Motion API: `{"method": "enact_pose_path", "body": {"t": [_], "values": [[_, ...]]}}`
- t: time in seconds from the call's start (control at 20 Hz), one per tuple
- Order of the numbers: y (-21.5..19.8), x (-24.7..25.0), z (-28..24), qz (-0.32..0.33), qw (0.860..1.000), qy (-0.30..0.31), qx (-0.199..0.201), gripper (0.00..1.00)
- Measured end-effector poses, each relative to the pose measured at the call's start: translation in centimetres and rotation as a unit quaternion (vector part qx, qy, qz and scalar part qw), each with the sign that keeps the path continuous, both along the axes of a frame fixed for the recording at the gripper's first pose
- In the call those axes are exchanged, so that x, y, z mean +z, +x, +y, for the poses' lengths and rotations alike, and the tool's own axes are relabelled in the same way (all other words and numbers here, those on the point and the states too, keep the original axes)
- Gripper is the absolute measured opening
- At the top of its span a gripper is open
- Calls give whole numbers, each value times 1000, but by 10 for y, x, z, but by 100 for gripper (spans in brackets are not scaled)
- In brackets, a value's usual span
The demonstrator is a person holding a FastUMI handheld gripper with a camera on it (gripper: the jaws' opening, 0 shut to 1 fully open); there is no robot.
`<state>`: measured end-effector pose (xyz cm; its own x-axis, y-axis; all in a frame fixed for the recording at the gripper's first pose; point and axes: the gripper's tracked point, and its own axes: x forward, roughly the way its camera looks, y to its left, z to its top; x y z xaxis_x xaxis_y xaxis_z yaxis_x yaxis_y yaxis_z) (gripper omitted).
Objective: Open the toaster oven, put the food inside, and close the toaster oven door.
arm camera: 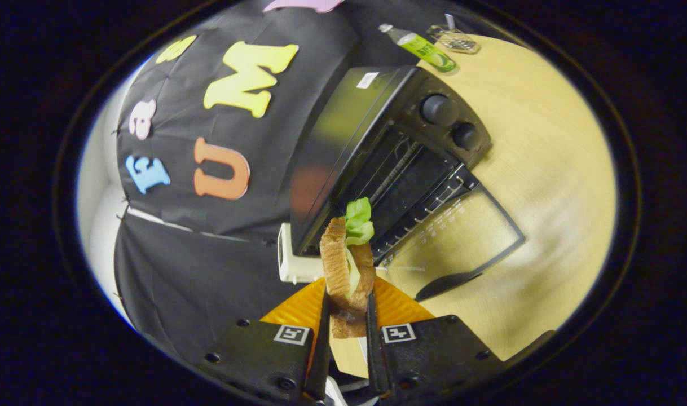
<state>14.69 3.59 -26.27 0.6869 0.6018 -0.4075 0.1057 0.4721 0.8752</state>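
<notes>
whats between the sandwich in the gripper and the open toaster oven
Nothing. In the gripper view the sandwich, held in the gripper, sits just before the toaster oven, whose door lies open on the table.

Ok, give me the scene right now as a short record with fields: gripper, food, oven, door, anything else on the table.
gripper: fingers shut on the sandwich
food: brown bread sandwich with green lettuce, held on edge between the fingers, just short of the oven mouth
oven: black toaster oven with two round knobs, wire rack visible inside
door: glass oven door open, folded down toward the light wooden table
other: green plastic bottle lying beyond the oven
</notes>
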Motion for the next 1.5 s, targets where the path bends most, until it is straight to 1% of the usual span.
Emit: {"method": "enact_pose_path", "body": {"t": [0.1,0.15,0.3,0.45,0.55,0.65,0.75,0.85,0.95,1.0,1.1,1.2,1.25,1.3,1.35,1.4,1.5], "values": [[23,-8,-9,-13,999,17,-35,33],[38,-9,-17,-21,998,29,-61,33],[75,-20,-26,-45,991,55,-114,33],[106,-25,-27,-71,978,89,-173,33],[123,-35,-17,-70,970,119,-201,33],[138,-43,-18,-57,961,132,-237,34],[147,-49,-18,-55,956,128,-257,34],[150,-54,-16,-55,959,105,-259,38],[148,-61,-13,-42,964,77,-250,44],[145,-64,-11,-34,968,62,-240,53],[137,-70,-1,-25,981,18,-192,64],[132,-73,3,-24,987,-47,-154,74],[128,-73,4,-19,988,-77,-132,76],[125,-73,7,-18,988,-104,-116,81],[121,-73,9,-14,987,-125,-99,83],[116,-75,11,-11,986,-146,-83,90],[102,-72,13,-10,982,-181,-57,96]]}}
